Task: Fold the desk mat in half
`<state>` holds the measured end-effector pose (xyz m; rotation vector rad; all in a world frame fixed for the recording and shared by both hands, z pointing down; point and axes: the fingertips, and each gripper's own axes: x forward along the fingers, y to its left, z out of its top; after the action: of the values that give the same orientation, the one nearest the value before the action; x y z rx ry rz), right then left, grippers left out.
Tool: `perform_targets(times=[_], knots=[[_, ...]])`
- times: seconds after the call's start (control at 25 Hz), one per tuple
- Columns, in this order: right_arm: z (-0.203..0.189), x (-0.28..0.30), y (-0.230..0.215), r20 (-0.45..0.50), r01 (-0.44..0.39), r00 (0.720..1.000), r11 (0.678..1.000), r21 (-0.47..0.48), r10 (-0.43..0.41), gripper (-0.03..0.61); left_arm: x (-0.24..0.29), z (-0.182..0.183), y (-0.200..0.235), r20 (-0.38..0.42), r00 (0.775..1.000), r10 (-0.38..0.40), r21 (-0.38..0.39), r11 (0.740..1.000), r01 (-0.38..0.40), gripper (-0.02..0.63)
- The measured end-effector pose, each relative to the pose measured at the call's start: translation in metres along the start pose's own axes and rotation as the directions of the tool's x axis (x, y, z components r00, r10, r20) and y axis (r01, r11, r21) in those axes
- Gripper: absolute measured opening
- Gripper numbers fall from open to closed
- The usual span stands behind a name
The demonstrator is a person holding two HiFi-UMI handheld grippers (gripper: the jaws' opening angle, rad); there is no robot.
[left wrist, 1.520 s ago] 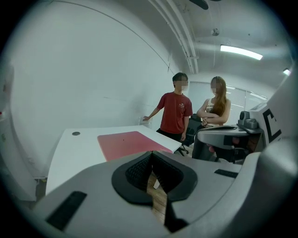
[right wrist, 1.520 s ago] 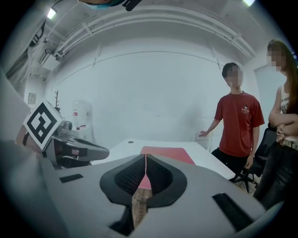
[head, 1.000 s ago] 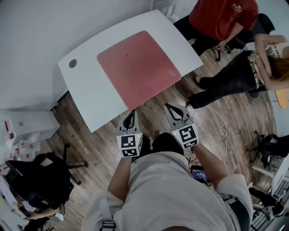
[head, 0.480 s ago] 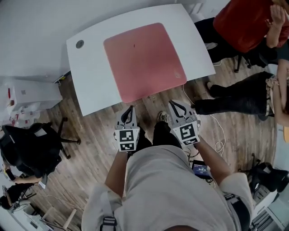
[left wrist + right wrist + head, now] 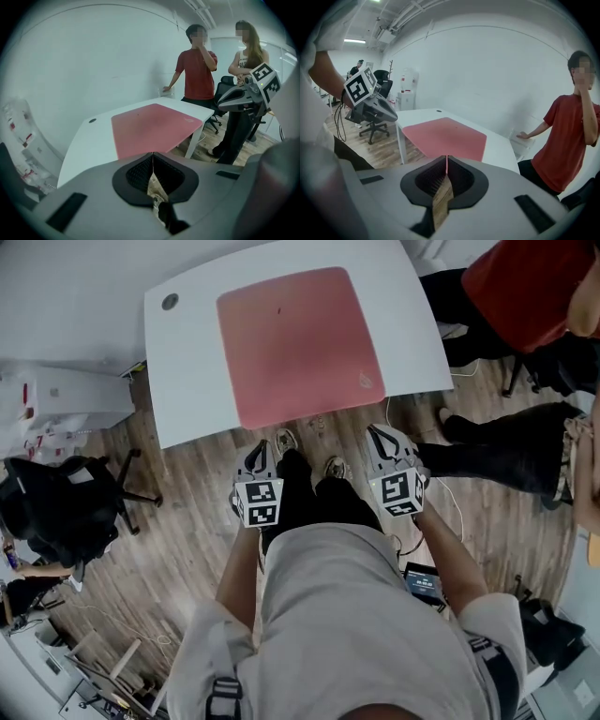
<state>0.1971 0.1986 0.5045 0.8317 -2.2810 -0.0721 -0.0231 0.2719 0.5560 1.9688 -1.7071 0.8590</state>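
A pink desk mat lies flat and unfolded on a white table. It also shows in the left gripper view as the mat and in the right gripper view as the mat. My left gripper hangs over the wooden floor just short of the table's near edge, jaws shut and empty. My right gripper is held level with it to the right, also shut with nothing between the jaws. In their own views the left gripper and right gripper both aim toward the mat from a distance.
A person in a red shirt and another in dark trousers stand right of the table. A black office chair sits at left. White boxes line the wall. Cables trail on the floor.
The view has swung so the table sits squarer and higher in the head view. Both grippers stay low in front of the body, now spread a little further apart. The mat has not moved.
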Motion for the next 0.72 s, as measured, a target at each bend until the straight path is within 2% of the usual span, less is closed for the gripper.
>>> perform_targets(times=[0.08,0.28,0.44,0.56,0.64,0.72], knots=[[-0.004,0.005,-0.003,-0.006,0.01,1.0,0.999,-0.031,-0.01,0.041,0.005,-0.006,0.002,-0.02,1.0,0.01,0.018,1.0,-0.01,0.012],[-0.021,0.023,-0.008,-0.044,0.026,0.999,0.993,-0.118,-0.032,0.043,0.024,-0.03,0.007,-0.098,0.994,0.047,0.119,0.992,-0.036,0.012],[-0.041,0.038,-0.012,-0.095,0.043,0.993,0.971,-0.235,-0.067,0.043,0.037,-0.044,0.011,-0.134,0.988,0.079,0.199,0.979,-0.052,0.014],[-0.054,0.05,-0.014,-0.121,0.054,0.987,0.937,-0.345,-0.101,0.044,0.045,-0.052,0.016,-0.154,0.981,0.118,0.329,0.942,-0.062,0.017],[-0.063,0.057,-0.015,-0.141,0.055,0.982,0.907,-0.418,-0.124,0.059,0.049,-0.055,0.021,-0.161,0.975,0.15,0.409,0.91,-0.072,0.079],[-0.073,0.064,-0.015,-0.175,0.038,0.976,0.891,-0.452,-0.13,0.137,0.053,-0.059,0.026,-0.166,0.97,0.179,0.46,0.884,-0.085,0.121]])
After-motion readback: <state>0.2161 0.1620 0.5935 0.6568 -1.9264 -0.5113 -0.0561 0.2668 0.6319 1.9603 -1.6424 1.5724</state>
